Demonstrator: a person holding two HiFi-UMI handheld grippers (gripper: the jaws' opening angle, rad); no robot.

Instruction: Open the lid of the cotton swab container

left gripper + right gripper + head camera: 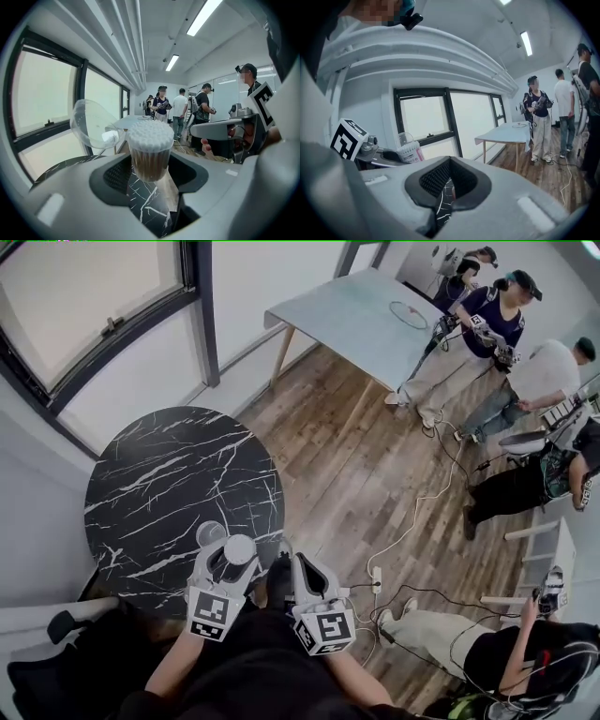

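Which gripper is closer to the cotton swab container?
Left. The left gripper clamps the cotton swab container between its jaws; the right gripper, shut and empty, is beside it, apart.

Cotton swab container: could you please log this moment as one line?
left gripper: shut on cotton swab container | lid: flipped open, tilted left | swabs: exposed | right gripper: shut, empty

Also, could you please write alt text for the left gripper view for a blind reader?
The left gripper holds a cotton swab container between its jaws, its clear lid swung open to the left and white swab tips exposed. Windows and several standing people fill the room behind.
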